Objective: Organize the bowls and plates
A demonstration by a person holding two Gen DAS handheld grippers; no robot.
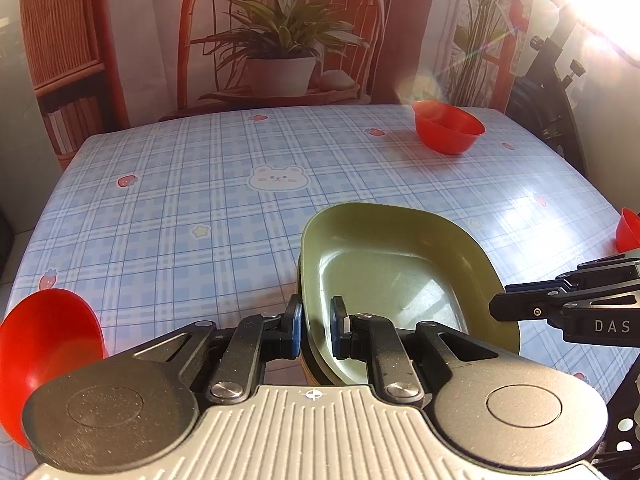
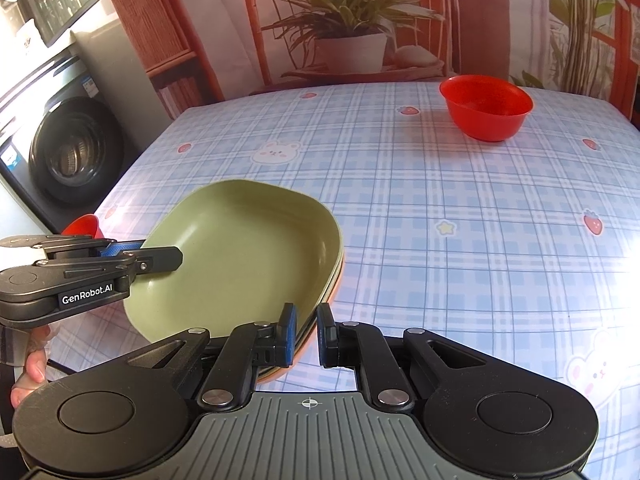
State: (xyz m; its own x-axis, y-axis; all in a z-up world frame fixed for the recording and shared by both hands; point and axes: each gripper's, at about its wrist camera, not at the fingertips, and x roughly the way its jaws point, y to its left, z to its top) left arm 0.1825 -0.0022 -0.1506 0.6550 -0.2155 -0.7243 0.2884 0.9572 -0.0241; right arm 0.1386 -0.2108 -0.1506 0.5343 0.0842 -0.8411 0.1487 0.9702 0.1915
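A stack of rounded-square plates, olive green on top with an orange one at the bottom, is held over the plaid table. My left gripper is shut on the stack's near-left rim; it also shows in the right wrist view. My right gripper is shut on the stack's opposite rim; it also shows at the right of the left wrist view. A red bowl stands at the far right. Another red bowl is at the left. Part of a third red bowl shows at the right edge.
The table has a blue plaid cloth with bears and strawberries. A printed backdrop hangs behind it. A washing machine stands left of the table. A black tripod is at the far right corner.
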